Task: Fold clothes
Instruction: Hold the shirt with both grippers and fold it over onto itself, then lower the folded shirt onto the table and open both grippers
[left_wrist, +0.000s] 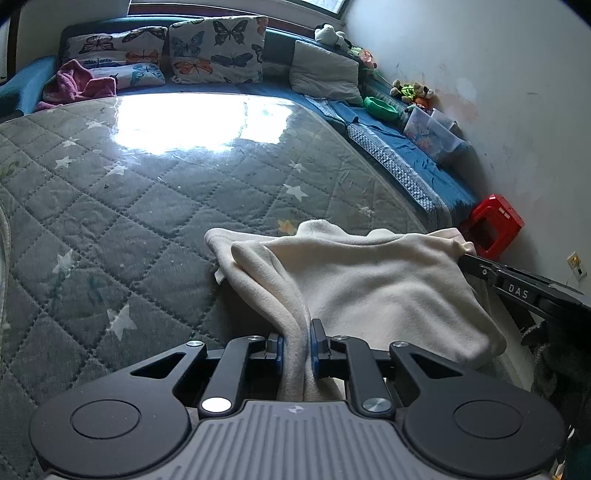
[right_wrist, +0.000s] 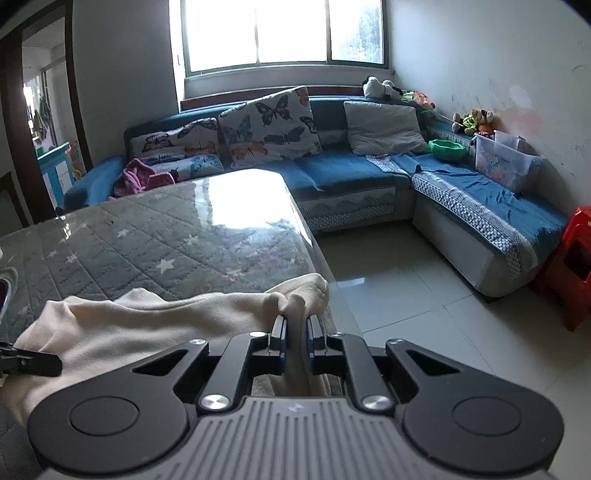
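A cream fleece garment (left_wrist: 373, 280) hangs stretched between my two grippers over the near right edge of the table. My left gripper (left_wrist: 295, 341) is shut on one bunched edge of it. My right gripper (right_wrist: 296, 330) is shut on the other edge (right_wrist: 295, 299), near the table's right corner. The right gripper's finger (left_wrist: 480, 266) shows at the far right of the left wrist view, holding the cloth. The left gripper's tip (right_wrist: 29, 361) shows at the left edge of the right wrist view. The garment (right_wrist: 147, 321) sags between them.
The table (left_wrist: 129, 206) has a grey quilted star-pattern cover under glossy glass. A blue corner sofa (right_wrist: 351, 177) with butterfly pillows, a pink cloth (right_wrist: 138, 177), a green bowl (right_wrist: 446, 148) and a clear bin (right_wrist: 506, 162) stands behind. A red stool (right_wrist: 570, 269) stands on the tiled floor at right.
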